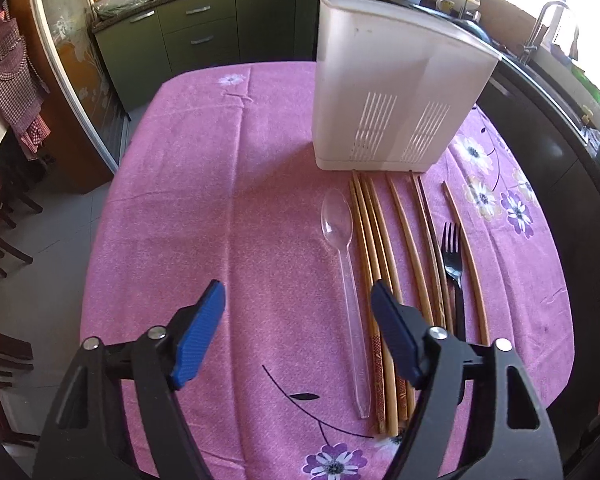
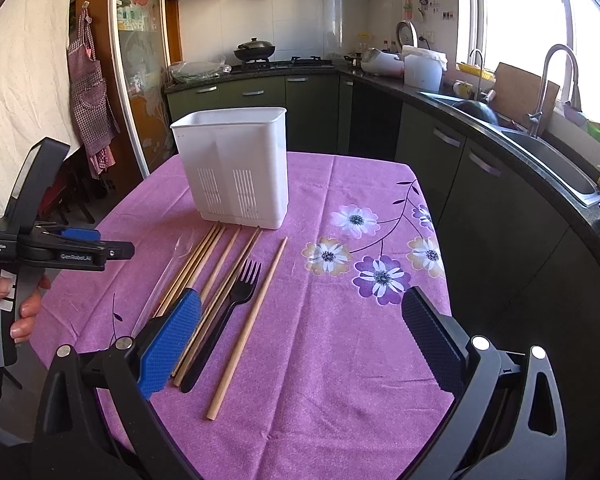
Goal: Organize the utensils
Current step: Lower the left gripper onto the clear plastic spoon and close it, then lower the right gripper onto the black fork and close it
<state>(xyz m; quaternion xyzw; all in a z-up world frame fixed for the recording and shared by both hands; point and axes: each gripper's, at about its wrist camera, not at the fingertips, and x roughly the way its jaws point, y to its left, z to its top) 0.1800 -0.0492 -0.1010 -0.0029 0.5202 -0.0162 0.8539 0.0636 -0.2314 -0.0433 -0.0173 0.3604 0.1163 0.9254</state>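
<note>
One spoon (image 1: 342,240), one fork (image 1: 453,256), seven chopsticks (image 1: 406,236).

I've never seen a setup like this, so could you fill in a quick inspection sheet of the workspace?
Surface: table under a pink floral cloth, creased.
Job's things: white holder upright; clear spoon, wooden chopsticks and black fork lie in a row in front of it, none in the holder as far as can be seen.
Clutter: nothing seen on the table.
Grippers: left gripper open, empty, above the spoon's handle; right gripper open, empty, above the cloth.
Cables: nothing seen.
Surroundings: kitchen cabinets, wok, sink, apron.
</note>
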